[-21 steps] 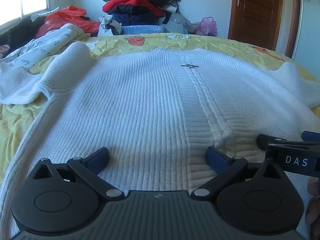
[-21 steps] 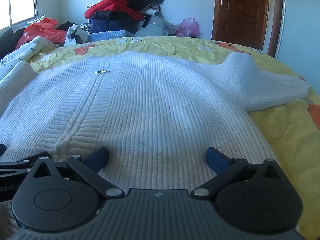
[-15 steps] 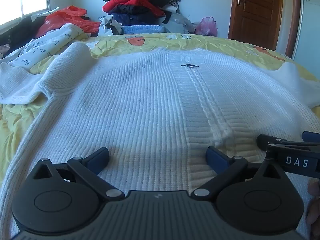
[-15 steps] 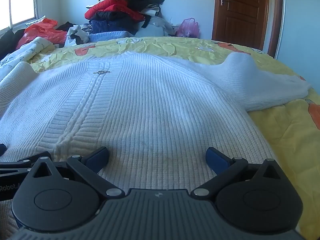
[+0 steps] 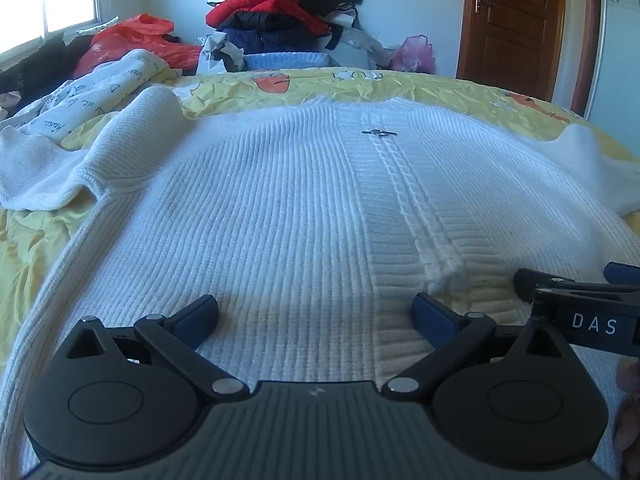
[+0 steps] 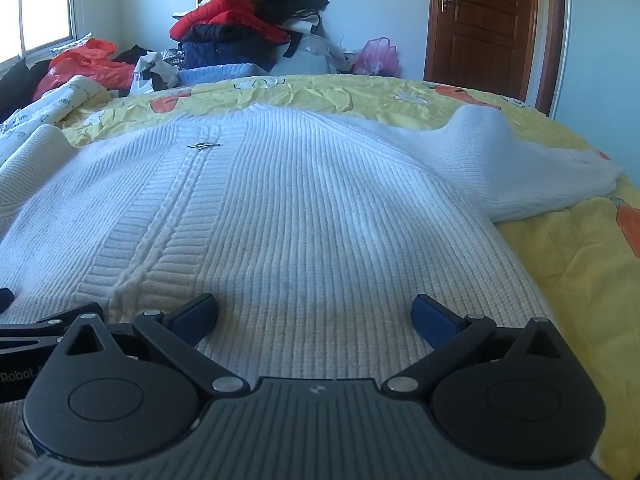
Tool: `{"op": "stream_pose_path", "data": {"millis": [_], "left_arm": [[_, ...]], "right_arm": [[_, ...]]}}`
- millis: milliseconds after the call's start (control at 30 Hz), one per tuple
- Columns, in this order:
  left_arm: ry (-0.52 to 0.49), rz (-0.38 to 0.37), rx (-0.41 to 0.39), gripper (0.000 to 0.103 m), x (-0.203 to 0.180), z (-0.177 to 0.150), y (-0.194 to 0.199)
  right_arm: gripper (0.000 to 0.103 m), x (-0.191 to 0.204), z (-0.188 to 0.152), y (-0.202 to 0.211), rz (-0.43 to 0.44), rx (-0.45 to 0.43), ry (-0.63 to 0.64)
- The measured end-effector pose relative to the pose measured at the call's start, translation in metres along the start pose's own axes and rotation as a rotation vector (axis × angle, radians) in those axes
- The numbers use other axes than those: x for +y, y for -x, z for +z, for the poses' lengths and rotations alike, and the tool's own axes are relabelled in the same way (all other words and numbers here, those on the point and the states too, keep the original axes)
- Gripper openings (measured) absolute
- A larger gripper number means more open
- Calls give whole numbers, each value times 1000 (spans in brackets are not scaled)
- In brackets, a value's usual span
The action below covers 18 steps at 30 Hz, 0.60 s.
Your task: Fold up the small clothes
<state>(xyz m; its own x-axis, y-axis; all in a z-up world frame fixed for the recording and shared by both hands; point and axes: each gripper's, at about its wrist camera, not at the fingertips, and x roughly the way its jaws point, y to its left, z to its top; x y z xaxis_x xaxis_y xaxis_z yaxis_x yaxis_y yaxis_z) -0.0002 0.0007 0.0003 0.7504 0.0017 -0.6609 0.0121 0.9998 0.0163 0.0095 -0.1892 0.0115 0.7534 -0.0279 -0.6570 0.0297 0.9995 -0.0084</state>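
Observation:
A white ribbed knit cardigan (image 5: 280, 208) (image 6: 320, 208) lies spread flat on a yellow bedsheet (image 5: 36, 248) (image 6: 580, 272), zip front up, its metal zip pull (image 5: 379, 133) (image 6: 203, 145) near the collar. One sleeve (image 5: 52, 168) trails off to the left, the other (image 6: 520, 168) to the right. My left gripper (image 5: 314, 312) hovers open over the hem's left half. My right gripper (image 6: 314, 312) hovers open over the right half. Nothing sits between either pair of fingers. Each gripper shows at the edge of the other's view.
A printed white garment (image 5: 92, 96) lies at the bed's far left. Beyond the bed are a tall heap of clothes (image 5: 280, 12), a red plastic bag (image 5: 136, 40), a pink bag (image 5: 412, 54) and a brown door (image 5: 516, 20). A fingertip (image 5: 630, 376) shows at the right edge.

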Motion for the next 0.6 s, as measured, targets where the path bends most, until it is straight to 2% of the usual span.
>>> {"op": "stream_pose_path", "data": {"millis": [600], "left_arm": [[-6,8,4,103,-2,1,2]], "right_arm": [[103,0,0,0,1,-2,-2]]}}
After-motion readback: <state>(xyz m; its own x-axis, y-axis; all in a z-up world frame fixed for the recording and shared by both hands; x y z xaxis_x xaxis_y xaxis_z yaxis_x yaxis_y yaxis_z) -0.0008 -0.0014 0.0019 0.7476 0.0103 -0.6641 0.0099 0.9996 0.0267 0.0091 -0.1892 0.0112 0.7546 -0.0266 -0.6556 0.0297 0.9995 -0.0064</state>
